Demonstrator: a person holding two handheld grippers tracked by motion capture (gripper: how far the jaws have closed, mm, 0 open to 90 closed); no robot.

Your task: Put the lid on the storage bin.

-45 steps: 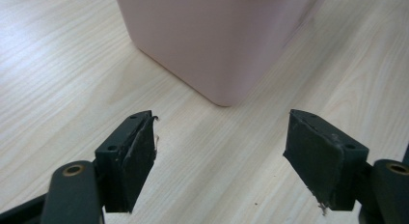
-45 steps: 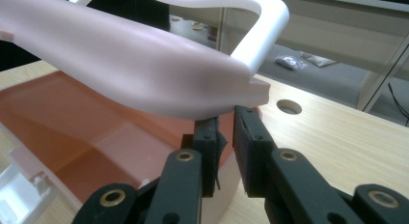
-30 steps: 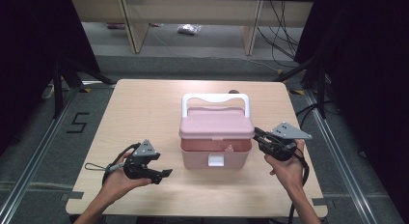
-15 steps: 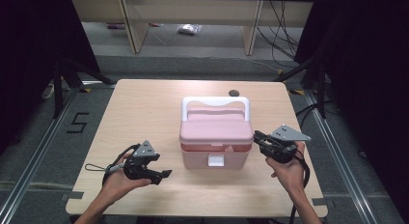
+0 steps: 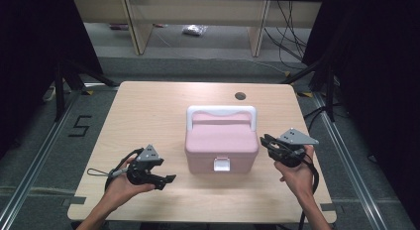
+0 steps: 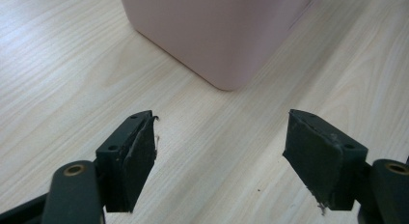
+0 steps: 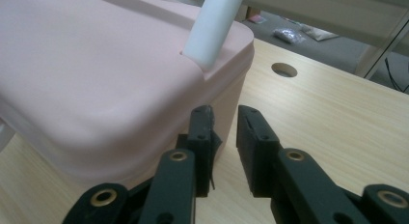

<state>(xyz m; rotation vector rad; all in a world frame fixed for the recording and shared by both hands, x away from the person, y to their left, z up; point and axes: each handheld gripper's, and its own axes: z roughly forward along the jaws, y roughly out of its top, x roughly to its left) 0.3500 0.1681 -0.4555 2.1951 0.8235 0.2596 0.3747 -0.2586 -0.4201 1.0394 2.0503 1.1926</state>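
Light wood table [image 5: 148,116] at frame centre, rounded corners, a round cable hole [image 5: 240,96] near its far edge. Grey carpet floor [image 5: 208,66] all around. Metal rails [image 5: 29,165] run along the floor at lower left and lower right. A taped number five [image 5: 79,126] at left. Black curtains [image 5: 29,51] fill the upper left and upper right. Pale wooden shelf legs [image 5: 133,22] at top centre; loose cables [image 5: 292,27] at upper right; a small plastic bag [image 5: 194,29] on the floor.

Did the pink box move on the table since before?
No. The pink box sits in the same spot below the round hole in the table.
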